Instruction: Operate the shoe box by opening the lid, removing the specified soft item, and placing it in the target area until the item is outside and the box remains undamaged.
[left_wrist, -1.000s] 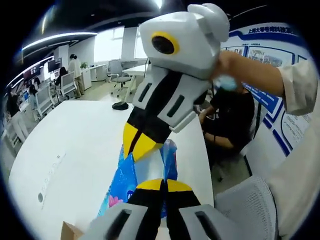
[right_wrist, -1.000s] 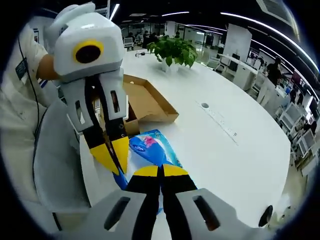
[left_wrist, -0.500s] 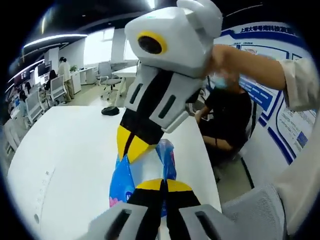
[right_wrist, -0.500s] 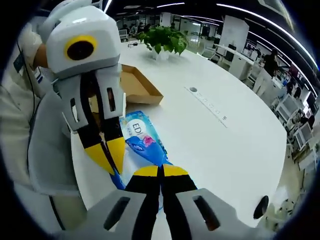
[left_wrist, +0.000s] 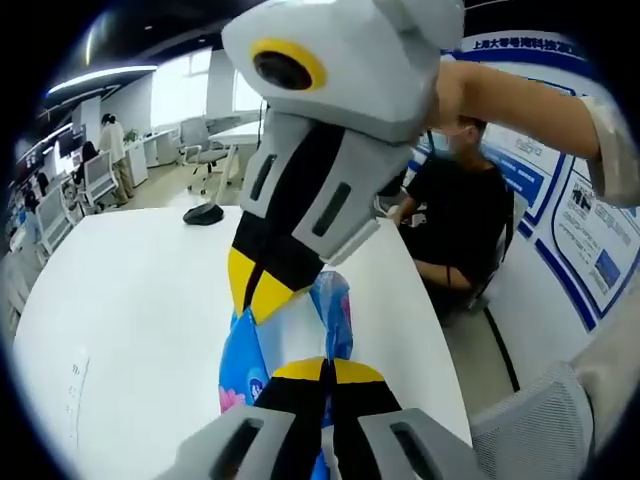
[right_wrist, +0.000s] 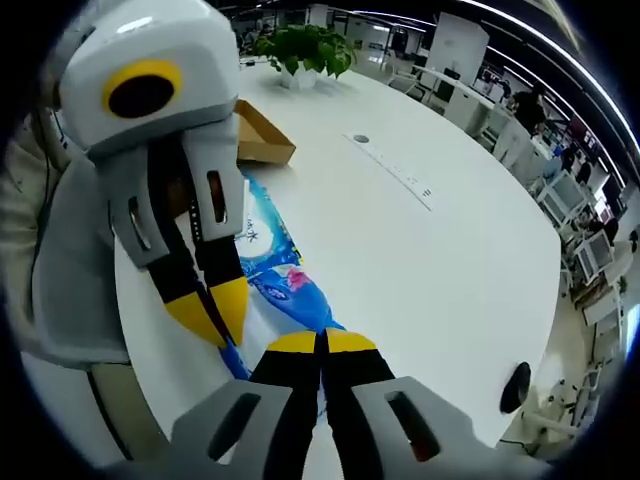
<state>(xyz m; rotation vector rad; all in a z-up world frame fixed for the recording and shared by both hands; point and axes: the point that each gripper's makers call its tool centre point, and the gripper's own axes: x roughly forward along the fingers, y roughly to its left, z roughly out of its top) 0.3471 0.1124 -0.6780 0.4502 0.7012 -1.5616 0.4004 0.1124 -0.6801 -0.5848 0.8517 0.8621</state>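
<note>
Holding a soft blue plastic pack with white and pink print (right_wrist: 283, 283), outside the brown cardboard shoe box (right_wrist: 258, 140) and over the white counter (right_wrist: 420, 270): right gripper (right_wrist: 322, 345) clamping the near end, left gripper (right_wrist: 212, 318) pinching the same pack just beside it, equally near. Running lengthwise away from the right gripper toward the box, so lowering onto the bare counter looks next. Printing too blurred for reading any brand.
</note>
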